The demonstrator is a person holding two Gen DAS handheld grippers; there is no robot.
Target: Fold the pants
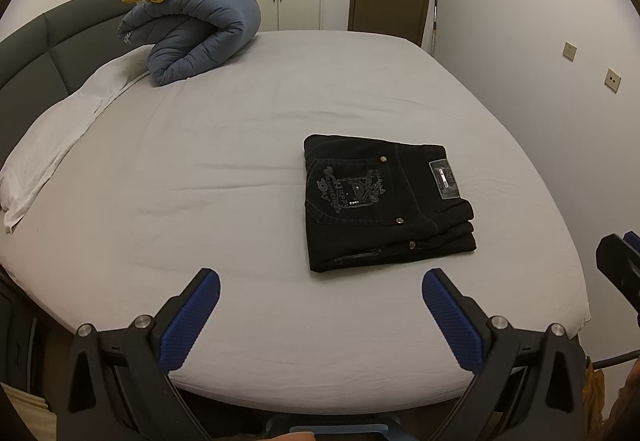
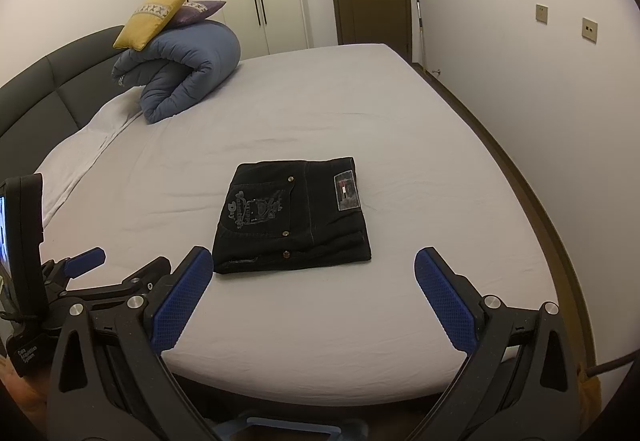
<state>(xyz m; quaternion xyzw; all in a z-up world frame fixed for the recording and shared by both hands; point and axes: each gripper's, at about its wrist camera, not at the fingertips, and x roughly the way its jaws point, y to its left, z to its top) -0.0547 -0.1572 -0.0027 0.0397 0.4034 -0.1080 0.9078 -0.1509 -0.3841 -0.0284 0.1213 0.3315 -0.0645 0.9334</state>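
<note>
Here the folded pants (image 2: 292, 215) lie just beyond both wide-open, empty grippers, left gripper (image 1: 320, 287) and right gripper (image 2: 313, 265).

Both wrist views face across the bed (image 1: 240, 161) from its near edge; sharing the folded pants (image 2: 292, 217).

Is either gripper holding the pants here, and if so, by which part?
Nothing is held. The left gripper and right gripper are both open, short of the folded black pants lying on the bed.
</note>
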